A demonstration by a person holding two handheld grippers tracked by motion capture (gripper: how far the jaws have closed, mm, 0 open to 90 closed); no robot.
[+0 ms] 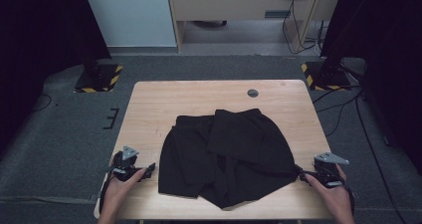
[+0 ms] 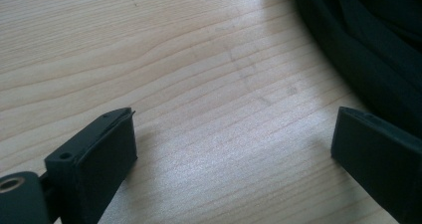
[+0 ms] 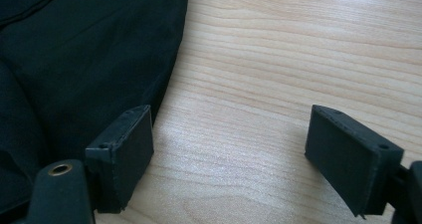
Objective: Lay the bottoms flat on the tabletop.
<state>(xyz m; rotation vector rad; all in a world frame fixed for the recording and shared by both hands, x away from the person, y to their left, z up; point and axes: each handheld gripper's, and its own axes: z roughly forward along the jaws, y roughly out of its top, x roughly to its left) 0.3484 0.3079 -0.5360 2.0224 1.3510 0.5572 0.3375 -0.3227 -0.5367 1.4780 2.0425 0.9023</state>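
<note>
- Both grippers, left gripper [image 1: 148, 171] and right gripper [image 1: 301, 173], sit released beside the black shorts [image 1: 226, 157] on the wooden table [image 1: 149, 104].
- Folding looks underway; next, pinch a hem.

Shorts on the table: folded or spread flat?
Partly folded. One side of the black shorts is flipped over the middle, its layers overlapping; the rest lies spread on the table.

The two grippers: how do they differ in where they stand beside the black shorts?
The left gripper stands at the left edge of the shorts, the right gripper at their right corner. In its own view, the left gripper has the cloth by its right jaw; the right gripper has it by its left jaw. Both are open, low over the table, holding nothing.
</note>
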